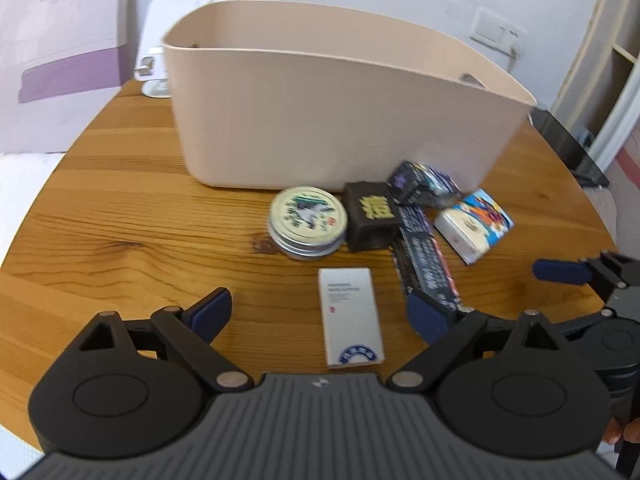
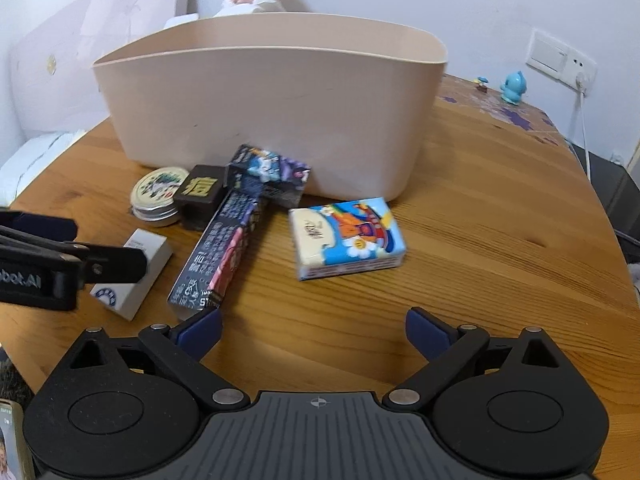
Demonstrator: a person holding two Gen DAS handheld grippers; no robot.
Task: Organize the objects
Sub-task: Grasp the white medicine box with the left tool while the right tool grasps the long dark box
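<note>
Jaws on both tools stand wide apart and hold nothing. The left gripper (image 1: 319, 314) hangs low over the white box (image 1: 351, 317), which lies flat between its blue pads (image 1: 212, 308), its long axis along the fingers; that line-up suits a squeeze across the narrow sides. The right gripper (image 2: 314, 332) frames bare wood, with the tissue pack (image 2: 347, 237) at its 12 o'clock, near but not touched, and the long dark carton (image 2: 220, 246) at 11 o'clock, its near end just beside the left pad.

Further out, the small things crowd the front wall of the beige bin (image 1: 332, 120): the round tin (image 1: 307, 222) touches the brown block (image 1: 371, 216), and the small dark box (image 1: 424, 182) rests against the bin wall. Presumably all of them belong inside the bin, whose interior is hidden in both views.

Room is best at 3 o'clock of the right gripper, where the wooden table (image 2: 500, 240) lies bare to its edge. Between the two tools the gap is narrow, so lifting together risks a knock. The bin's rim stands high; each item probably needs a clear rise before crossing it.
</note>
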